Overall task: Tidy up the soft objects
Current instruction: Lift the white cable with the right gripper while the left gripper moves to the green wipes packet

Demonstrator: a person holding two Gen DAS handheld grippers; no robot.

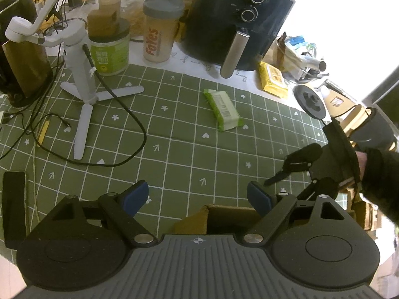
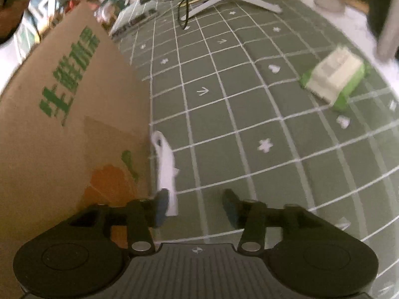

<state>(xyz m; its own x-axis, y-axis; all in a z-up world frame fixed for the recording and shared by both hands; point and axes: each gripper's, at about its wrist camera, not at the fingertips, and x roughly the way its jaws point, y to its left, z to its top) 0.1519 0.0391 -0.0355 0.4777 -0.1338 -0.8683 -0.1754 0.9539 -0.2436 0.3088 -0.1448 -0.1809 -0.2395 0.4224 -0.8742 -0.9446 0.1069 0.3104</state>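
In the right wrist view, a cardboard box [image 2: 62,104] fills the left side, its printed wall standing on the green checked cloth [image 2: 224,124]. Just beside that wall a white strip of tissue [image 2: 165,167] is seen, its long axis running near to far. Its near end lies against the left pad of the right gripper [image 2: 195,206], whose jaws are spread and pinch nothing. Far to the right, well apart, a green-and-white tissue pack [image 2: 334,79] lies on the cloth, its long axis slanted from near left to far right.

In the left wrist view, the left gripper [image 1: 198,196] is held spread and empty over the cloth. The same pack [image 1: 223,109] lies far ahead, slightly right of centre. The right gripper is judged the nearer.
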